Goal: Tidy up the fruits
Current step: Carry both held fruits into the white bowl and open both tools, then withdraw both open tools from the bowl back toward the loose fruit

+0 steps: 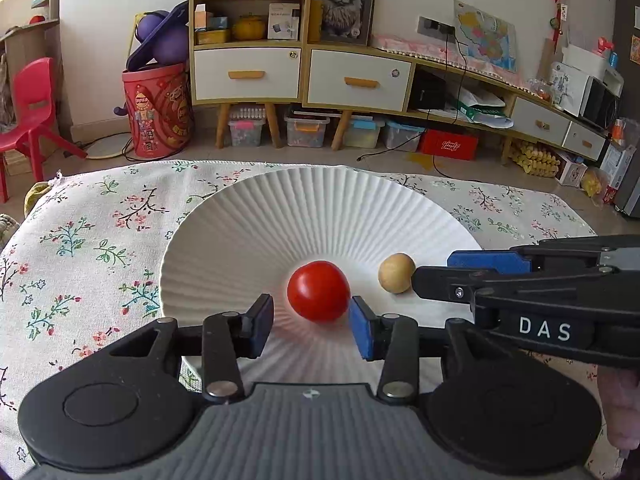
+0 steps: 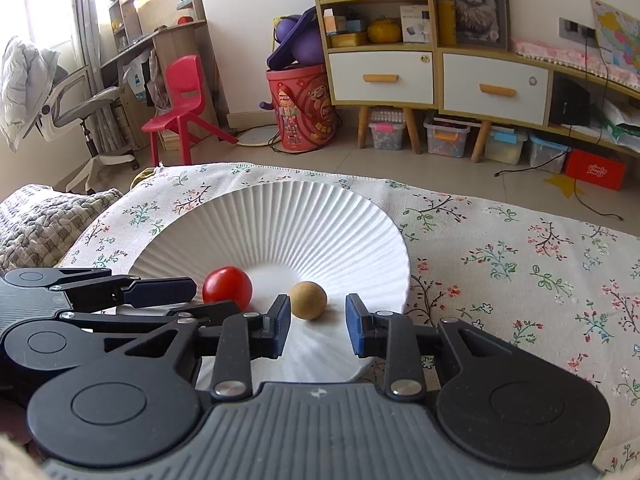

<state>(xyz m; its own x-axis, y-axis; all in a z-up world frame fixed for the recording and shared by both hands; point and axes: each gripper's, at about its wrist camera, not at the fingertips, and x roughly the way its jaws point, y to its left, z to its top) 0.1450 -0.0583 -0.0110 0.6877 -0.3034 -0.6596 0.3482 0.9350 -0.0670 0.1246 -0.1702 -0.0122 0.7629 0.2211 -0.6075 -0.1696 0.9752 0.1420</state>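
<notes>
A: Your left gripper (image 1: 311, 322) is spread wide, and the red tomato (image 1: 319, 291) sits right ahead between its pads, not pinched.

B: Same with your right gripper (image 2: 318, 322): released, tan fruit (image 2: 307, 294) just ahead. Both rest on the ribbed white plate (image 2: 288, 220).

Both cameras sit low and close over the desk's near edge, facing the shelving wall. The left view looks from slightly left; both share the white plate (image 1: 240, 224) (image 2: 280, 216) mid-frame.
</notes>
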